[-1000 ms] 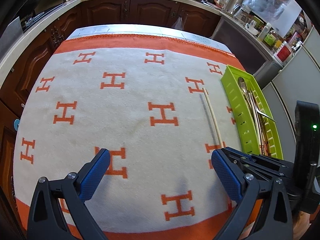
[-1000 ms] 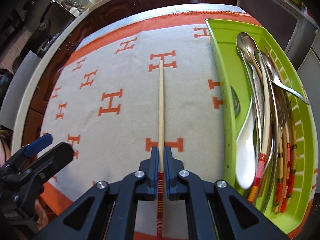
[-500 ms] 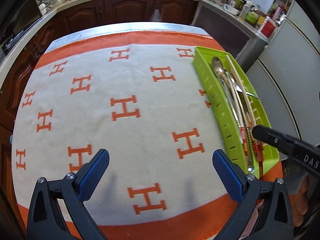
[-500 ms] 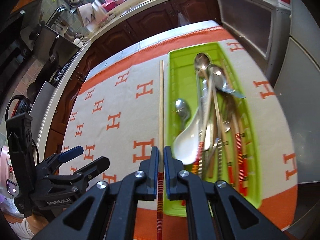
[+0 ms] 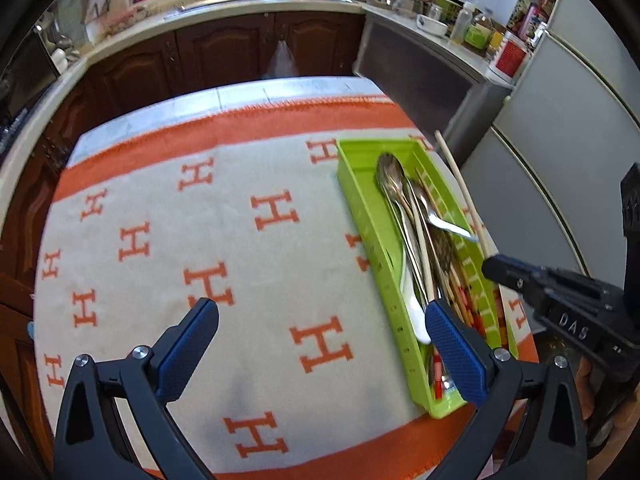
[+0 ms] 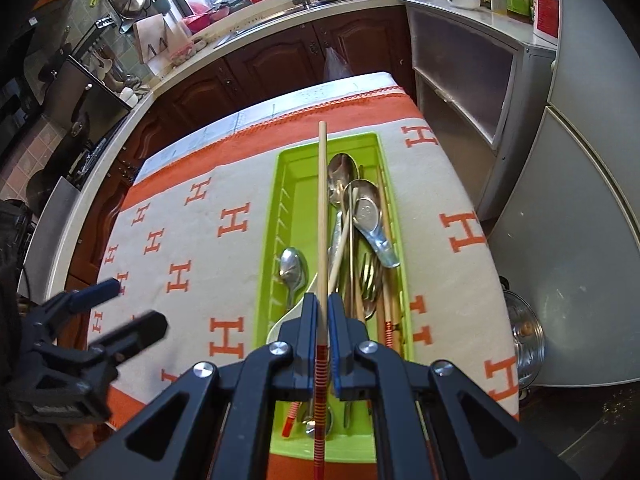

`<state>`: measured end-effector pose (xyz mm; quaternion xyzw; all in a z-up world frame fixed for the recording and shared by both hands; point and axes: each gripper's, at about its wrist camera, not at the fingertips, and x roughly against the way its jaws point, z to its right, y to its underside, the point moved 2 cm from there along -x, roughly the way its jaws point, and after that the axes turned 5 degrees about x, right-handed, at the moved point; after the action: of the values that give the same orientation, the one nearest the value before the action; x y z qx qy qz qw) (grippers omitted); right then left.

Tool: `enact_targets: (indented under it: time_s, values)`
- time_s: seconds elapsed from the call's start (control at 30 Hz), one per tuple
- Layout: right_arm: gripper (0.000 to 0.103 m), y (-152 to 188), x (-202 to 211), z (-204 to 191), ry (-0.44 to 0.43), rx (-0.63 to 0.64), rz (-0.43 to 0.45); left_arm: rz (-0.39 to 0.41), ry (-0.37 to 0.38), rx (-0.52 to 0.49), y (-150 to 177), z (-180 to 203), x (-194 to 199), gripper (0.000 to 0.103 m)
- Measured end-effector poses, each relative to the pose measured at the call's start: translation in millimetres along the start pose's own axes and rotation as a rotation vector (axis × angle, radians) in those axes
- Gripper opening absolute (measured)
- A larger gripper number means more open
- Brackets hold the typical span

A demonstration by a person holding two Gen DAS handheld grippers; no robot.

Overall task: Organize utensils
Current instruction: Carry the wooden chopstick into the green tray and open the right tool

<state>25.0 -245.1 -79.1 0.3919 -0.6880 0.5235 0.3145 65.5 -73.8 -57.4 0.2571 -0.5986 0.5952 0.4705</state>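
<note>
Right wrist shows right tongs [image 6: 321,322] pinching a chopstick [image 6: 321,208]; left tongs [image 5: 320,344] spread, seemingly empty.

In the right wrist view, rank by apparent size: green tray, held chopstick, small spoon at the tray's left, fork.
1. green tray
2. chopstick, unsure: it runs toward the camera, which stretches it
3. fork and small spoon: partly hidden, too close to rank

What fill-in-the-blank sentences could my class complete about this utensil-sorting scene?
1. The right tool is shut on a single ____.
2. The utensils lie in a ____-coloured tray.
3. The left tool is ____ and holds nothing.
4. The cloth bears orange letters shaped like ____.

Missing words: chopstick; green; open; H
</note>
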Motion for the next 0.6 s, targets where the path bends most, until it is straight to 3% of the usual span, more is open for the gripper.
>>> enact_targets:
  time_s: [0.1, 0.2, 0.33, 0.5, 0.6]
  values:
    - [0.006, -5.1, -6.5, 3.5, 0.011, -0.011, -0.011, 0.02, -0.062, 0.004, -10.2, -0.4, 3.9, 0.102]
    - [0.008, -8.2, -9.5, 5.4, 0.009, -0.028, -0.005, 0.039, -0.054, 0.023, -15.8, -4.6, 6.6, 0.102]
    - [0.023, -9.1, -7.8, 4.4, -0.005, -0.035, 0.007, 0.048, -0.057, 0.034, -17.0, -10.9, 8.2, 0.102]
    - [0.024, -9.4, -0.5, -1.4, -0.01, -0.019, 0.034, 0.032, -0.051, 0.034, -14.9, -12.0, 7.6, 0.102]
    - [0.024, -8.6, 3.5, -4.2, -0.018, -0.017, 0.044, 0.049, -0.088, 0.037, -12.9, -13.5, 11.5, 0.102]
